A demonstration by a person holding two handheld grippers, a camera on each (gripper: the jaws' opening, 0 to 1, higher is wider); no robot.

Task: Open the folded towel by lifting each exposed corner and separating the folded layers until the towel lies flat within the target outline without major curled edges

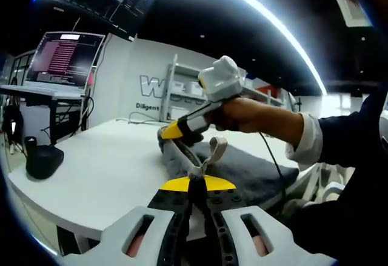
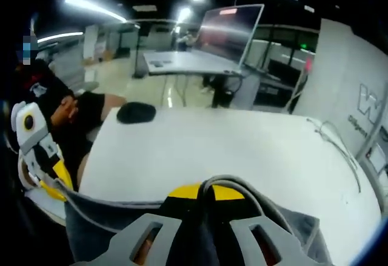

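On table [image 1: 103,175]: 1 towel [image 1: 242,169], 2 hand-held grippers [image 1: 193,172].

Left gripper [image 1: 195,170]: grey moulded jaw arms with slotted openings, black body, yellow nose plate. Right gripper [image 1: 173,131]: yellow tip, black shaft, white housing; the person's sleeve [image 1: 354,142] is dark with a white cuff [image 1: 306,137].

White table [image 1: 109,169], top smooth and pale. Grey towel [image 1: 254,172] lying on near edge, partly lifted off the surface, hem raised in loops. Black mouse-like object [image 1: 43,160] resting near far corner, well apart from towel. Thin cable [image 2: 336,142] trailing across top toward wall side. Otherwise bare surface between mouse and towel
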